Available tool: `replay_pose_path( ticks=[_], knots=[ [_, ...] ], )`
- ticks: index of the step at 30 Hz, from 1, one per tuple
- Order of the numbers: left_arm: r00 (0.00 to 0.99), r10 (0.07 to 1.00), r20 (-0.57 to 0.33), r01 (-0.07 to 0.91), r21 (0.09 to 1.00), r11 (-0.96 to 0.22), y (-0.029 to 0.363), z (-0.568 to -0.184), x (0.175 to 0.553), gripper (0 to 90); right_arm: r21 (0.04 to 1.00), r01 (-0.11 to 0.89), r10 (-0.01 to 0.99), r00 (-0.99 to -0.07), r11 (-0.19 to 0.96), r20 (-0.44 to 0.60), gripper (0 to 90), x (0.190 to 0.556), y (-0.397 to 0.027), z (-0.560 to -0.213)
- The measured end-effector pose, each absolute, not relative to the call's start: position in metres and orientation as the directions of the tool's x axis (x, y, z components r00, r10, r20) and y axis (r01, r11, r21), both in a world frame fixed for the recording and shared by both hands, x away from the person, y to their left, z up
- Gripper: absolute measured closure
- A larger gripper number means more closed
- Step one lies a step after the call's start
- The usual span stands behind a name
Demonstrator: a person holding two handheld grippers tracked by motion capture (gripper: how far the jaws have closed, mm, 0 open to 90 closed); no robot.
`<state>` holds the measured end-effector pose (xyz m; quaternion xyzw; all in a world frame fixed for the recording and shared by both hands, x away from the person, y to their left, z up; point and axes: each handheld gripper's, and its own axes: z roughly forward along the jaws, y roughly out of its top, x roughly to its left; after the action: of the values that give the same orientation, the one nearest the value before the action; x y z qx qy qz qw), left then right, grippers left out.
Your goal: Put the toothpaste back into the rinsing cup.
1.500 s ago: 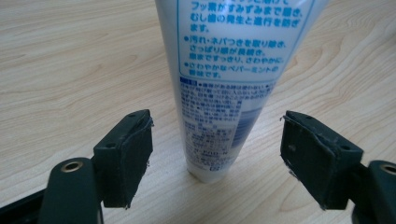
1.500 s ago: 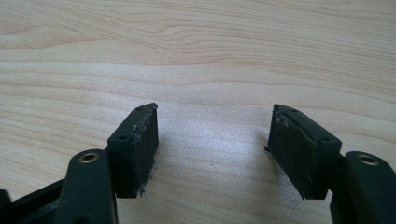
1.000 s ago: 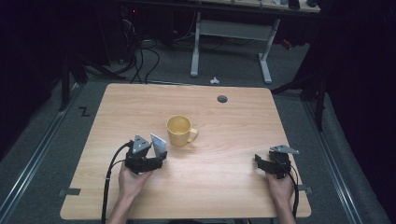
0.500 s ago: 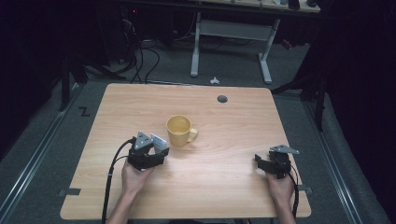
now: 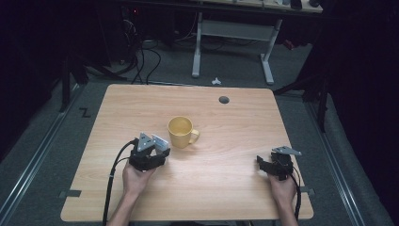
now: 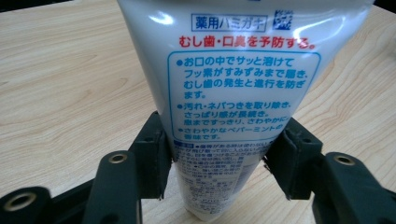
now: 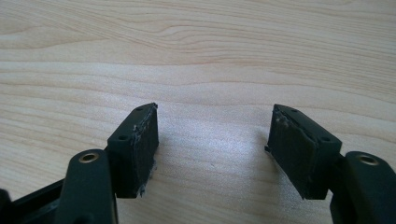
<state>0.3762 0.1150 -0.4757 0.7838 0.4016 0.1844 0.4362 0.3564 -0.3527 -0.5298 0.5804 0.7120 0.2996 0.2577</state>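
- Left gripper (image 6: 219,154) has its fingers (image 6: 149,154) clamped on a white toothpaste tube (image 6: 233,88), gripping low on the narrow part near the cap end, w/ the broad crimped end pointing away from the hand. Holding it there keeps the flat body free to lead.
- In the high view the tube (image 5: 160,140) is up off the counter (image 5: 226,188), just beside the yellow mug (image 5: 181,132), on the mug's left, not touching as far as I can tell.
- Mug's upright, mouth open, handle out to the right, so approx the natural drop-in spot for the tube, I'd judge.
- Right gripper (image 7: 212,144) is released: fingers (image 7: 137,140) spread wide, bare wood between them, nothing held.
- It sits (image 5: 277,164) well apart at the counter's right edge, prob. parked to stay out of the way.
- Next move likely calls for lifting the tube over the rim; risk is knocking the mug.
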Motion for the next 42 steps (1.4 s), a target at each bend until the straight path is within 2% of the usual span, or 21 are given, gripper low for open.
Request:
replay_pose_path(
  ticks=[16,42],
  knots=[
    [0.617,0.784,-0.067,0.47,0.831,-0.298,0.116,-0.475,0.376,56.5,0.725,0.672,0.981,-0.194,0.147,-0.019,33.6,0.356,-0.353,-0.53],
    [0.632,0.768,-0.102,0.485,0.825,-0.289,0.118,-0.463,0.379,60.8,0.726,0.671,0.98,-0.196,0.148,-0.019,33.3,0.356,-0.353,-0.53]
  ],
)
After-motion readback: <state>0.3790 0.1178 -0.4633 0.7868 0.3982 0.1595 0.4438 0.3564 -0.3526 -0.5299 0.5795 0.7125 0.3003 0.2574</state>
